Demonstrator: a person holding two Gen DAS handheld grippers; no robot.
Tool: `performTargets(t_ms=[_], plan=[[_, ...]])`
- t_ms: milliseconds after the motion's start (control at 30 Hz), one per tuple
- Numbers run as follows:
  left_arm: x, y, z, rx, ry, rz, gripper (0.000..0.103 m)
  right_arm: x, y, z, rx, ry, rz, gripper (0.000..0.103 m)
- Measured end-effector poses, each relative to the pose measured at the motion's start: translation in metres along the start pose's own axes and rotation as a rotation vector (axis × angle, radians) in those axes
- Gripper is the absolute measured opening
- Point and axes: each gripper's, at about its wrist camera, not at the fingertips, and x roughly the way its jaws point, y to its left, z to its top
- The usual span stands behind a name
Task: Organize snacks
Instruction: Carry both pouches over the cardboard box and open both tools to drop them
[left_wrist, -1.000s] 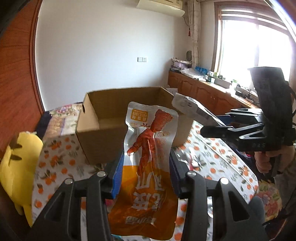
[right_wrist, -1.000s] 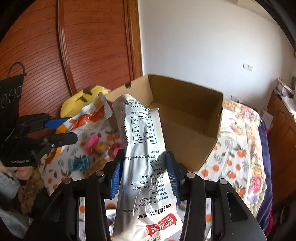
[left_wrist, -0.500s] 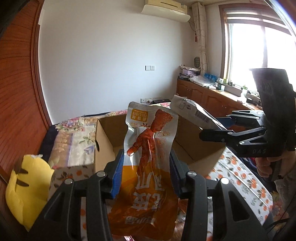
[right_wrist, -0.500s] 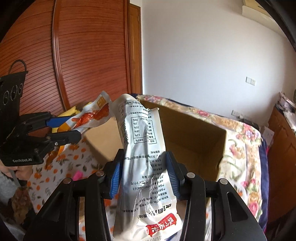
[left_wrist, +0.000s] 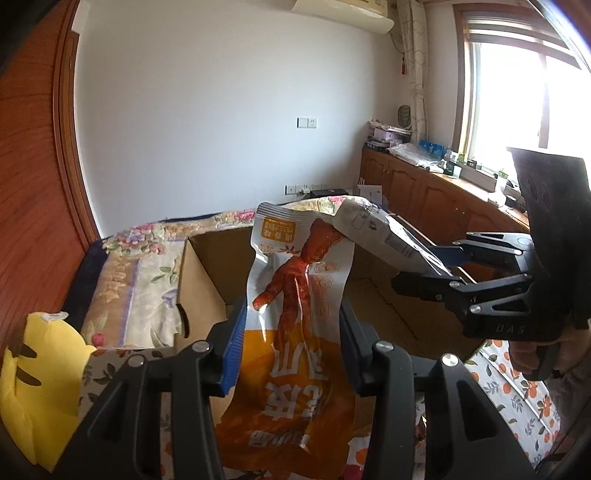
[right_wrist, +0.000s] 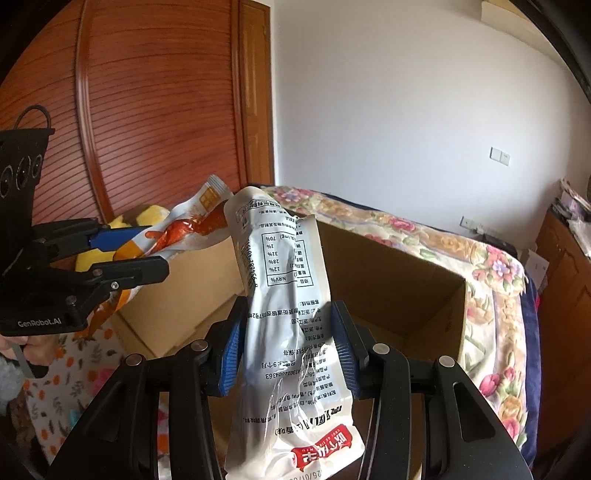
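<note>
Snack pouches, two in number, are both held above the open cardboard box (left_wrist: 207, 291), one per gripper.

Left gripper (left_wrist: 291, 343): my jaws are clamped on the orange snack pouch (left_wrist: 295, 332), with the blue pads (left_wrist: 233, 354) pressing its two side edges about halfway up. The pouch stands roughly upright between the fingers. Its white top carries a small orange label, its middle shows a red figure, and its lower part is orange with large white characters. The upper end leans over the box opening.

Right gripper (right_wrist: 288, 350): my jaws are clamped on the silver snack pouch (right_wrist: 284, 314), again at its side edges. The printed back with a nutrition table faces the camera, and a red label sits at the lower end. The pouch tilts slightly to the left at its top.

In the left wrist view, the top corner of the silver pouch lies just beside the top of the orange pouch; whether they touch cannot be told. In the right wrist view the two tops overlap.

The box rests on a bed with a floral cover (right_wrist: 491, 273). Its interior, where visible, shows only brown walls and floor. A yellow plush toy (left_wrist: 40, 373) lies to the left of the box, next to a wooden wardrobe (right_wrist: 147, 110).
</note>
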Motion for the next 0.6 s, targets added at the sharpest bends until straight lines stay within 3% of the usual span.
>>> performTargets(t_ms=[300, 600], plan=[[0.019, -0.007, 0.004, 0.031, 0.03, 0.007, 0.048, 0.01, -0.008, -0.005, 0.014, 0.035, -0.062, 0.047], [0.025, -0.007, 0.007, 0.016, 0.049, 0.016, 0.054, 0.013, -0.008, -0.006, 0.013, 0.066, -0.097, 0.061]])
